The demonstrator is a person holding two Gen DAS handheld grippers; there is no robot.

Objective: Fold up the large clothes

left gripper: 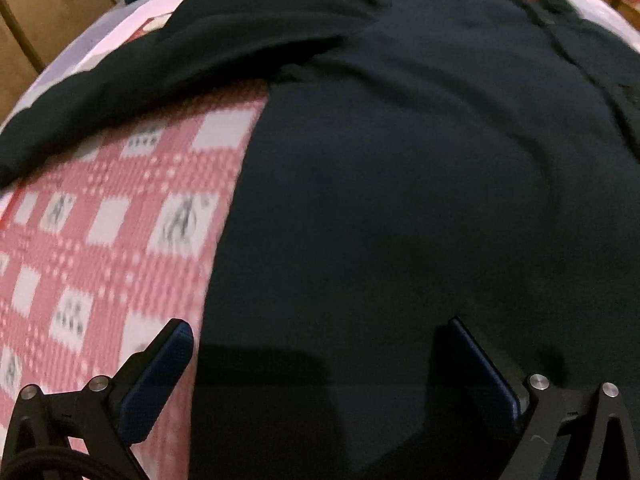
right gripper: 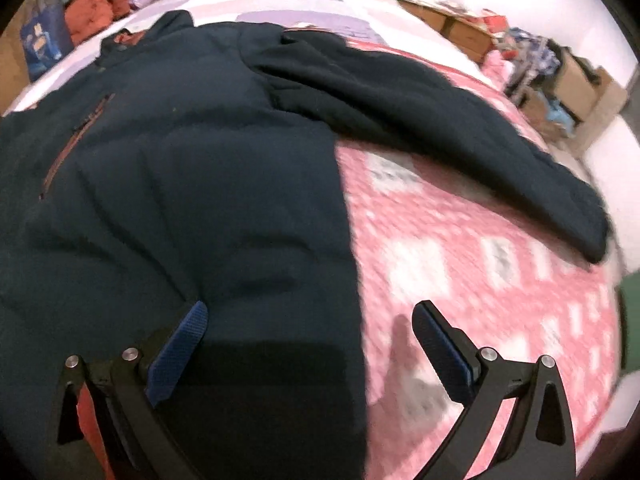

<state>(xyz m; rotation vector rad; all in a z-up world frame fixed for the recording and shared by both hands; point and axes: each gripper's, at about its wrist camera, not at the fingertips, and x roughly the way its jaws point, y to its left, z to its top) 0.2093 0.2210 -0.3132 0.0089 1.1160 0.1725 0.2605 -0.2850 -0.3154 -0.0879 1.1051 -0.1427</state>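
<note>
Two tools hang low over a bed, each spread wide and gripping nothing. The left tool (left gripper: pixel 316 344) points forward over the lower body of a dark jacket (left gripper: pixel 400 200); its left finger sits above the pink checked bedspread (left gripper: pixel 100 220), its right finger above the dark cloth, so the jacket's side edge runs up between them toward 12 o'clock. Whether the fingertips touch the fabric cannot be told. Both blue pads (left gripper: pixel 160 384) face inward.

From the left wrist, the jacket fills the view from 12 to 6 o'clock on the right side. One sleeve (left gripper: pixel 140 80) stretches out toward 9 o'clock, lying flat across the bedspread. The collar end is at 1 o'clock, blurred.

The right tool (right gripper: pixel 310 316) mirrors this pose: its left finger is over the jacket (right gripper: pixel 180 200), its right finger over the bedspread (right gripper: pixel 480 260), and the garment's other side edge passes between them. Its pads are also well apart.

From the right wrist, the jacket lies face up with a brownish zipper line (right gripper: pixel 68 148) at 9 o'clock and the collar at 11 o'clock. The other sleeve (right gripper: pixel 440 128) reaches out toward 3 o'clock, cuff near the bed's edge.

Cardboard boxes (right gripper: pixel 576 84) with clutter stand off the bed at 2 o'clock. An orange bundle of cloth (right gripper: pixel 100 8) lies at 11 o'clock beyond the collar. Motion blur softens the bedspread pattern in both views.
</note>
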